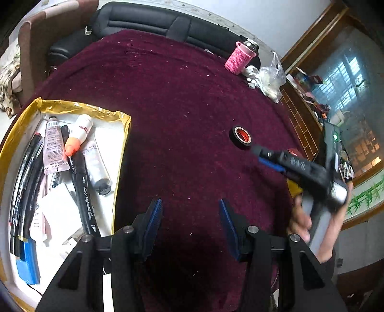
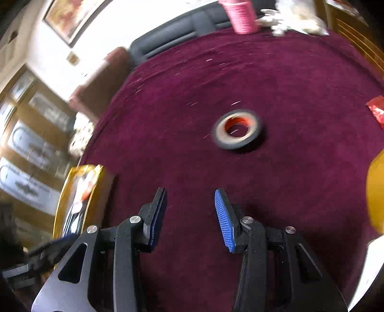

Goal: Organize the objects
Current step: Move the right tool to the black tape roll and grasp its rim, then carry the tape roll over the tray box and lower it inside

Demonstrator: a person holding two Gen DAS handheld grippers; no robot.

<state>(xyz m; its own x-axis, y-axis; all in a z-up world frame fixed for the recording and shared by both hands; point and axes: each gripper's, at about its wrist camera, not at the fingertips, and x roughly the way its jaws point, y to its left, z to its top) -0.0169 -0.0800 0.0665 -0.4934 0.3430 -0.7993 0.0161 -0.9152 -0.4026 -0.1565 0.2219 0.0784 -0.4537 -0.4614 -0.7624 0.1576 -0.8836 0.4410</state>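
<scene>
Left wrist view: left gripper [image 1: 190, 208] above the near part of the table [image 1: 182, 79], blue pads spread apart, nothing between them, only maroon cloth [image 1: 168, 100] below. At the table's left edge, gold-rimmed box [image 1: 84, 106] with white floor, crowded with things: pink-white tube [image 1: 54, 146], white bottle with orange cap [image 1: 78, 136], black marker [image 1: 84, 189], white tube with black cap [image 1: 98, 168], blue flat item [image 1: 28, 261] at the near end, dark pens [image 1: 26, 172] along the left wall. Toward the right side of the table, lying flat on the cloth, black tape roll [image 1: 242, 136] with a red core, well apart from the box. Just beside the roll, tips of the right gripper [image 1: 260, 154], carried by a hand [image 1: 300, 216] at the table's right edge; blurred there, gap between fingers hard to read from this side. At the far right corner, pink-sleeved flask [image 1: 241, 58], with a white glove [image 1: 252, 73] and a clear plastic bag [image 1: 273, 79] beside it. Behind the far edge, black seat [image 1: 148, 19].

Right wrist view: heavily smeared by motion. Right gripper [image 2: 190, 207] with pads spread and empty, aimed over the cloth [image 2: 288, 72]. Ahead of the pads and apart from them, tape roll [image 2: 237, 129], flat, hole upward. Box [image 2: 79, 192] at the left edge; red packet [image 2: 376, 109] at the right edge; yellow shape [image 2: 375, 192] at the near right, too blurred to tell.
</scene>
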